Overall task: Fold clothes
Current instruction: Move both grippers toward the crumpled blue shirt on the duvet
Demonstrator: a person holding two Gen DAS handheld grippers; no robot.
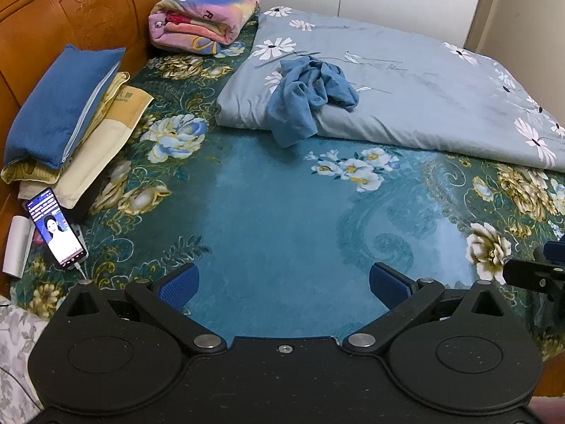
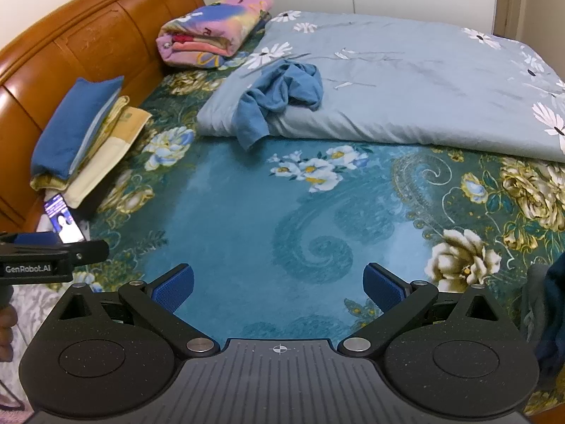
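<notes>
Black two-finger left gripper (image 1: 282,284) with blue textured pads: fingers spread wide, nothing between them, hovering above the bare teal floral bedspread (image 1: 275,219). Black two-finger right gripper (image 2: 279,284), same make: fingers likewise spread wide and empty, over the same bedspread; its body shows at the right edge of the left wrist view, and the left unit, lettered "GenRobot.AI", shows at the left edge of the right wrist view. Landmark: folded pale grey-blue quilt with white daisy print (image 1: 406,81), lying across the far part of the bed. Crumpled blue cloth garment (image 1: 310,93) (image 2: 279,97): rests unfolded on the quilt's near left corner, one end hanging over the quilt's edge onto the bedspread, well apart from both grippers. Rolled pink and blue patterned blanket (image 1: 204,17): just left of the quilt's far corner, by the carved orange wooden headboard (image 1: 70,10). Blue zipped cushion (image 1: 67,106) stacked on cream folded fabric (image 1: 102,145): well left of the quilt, leaning against the headboard. Smartphone with lit screen and white cable (image 1: 58,233): near of that stack, propped up.
</notes>
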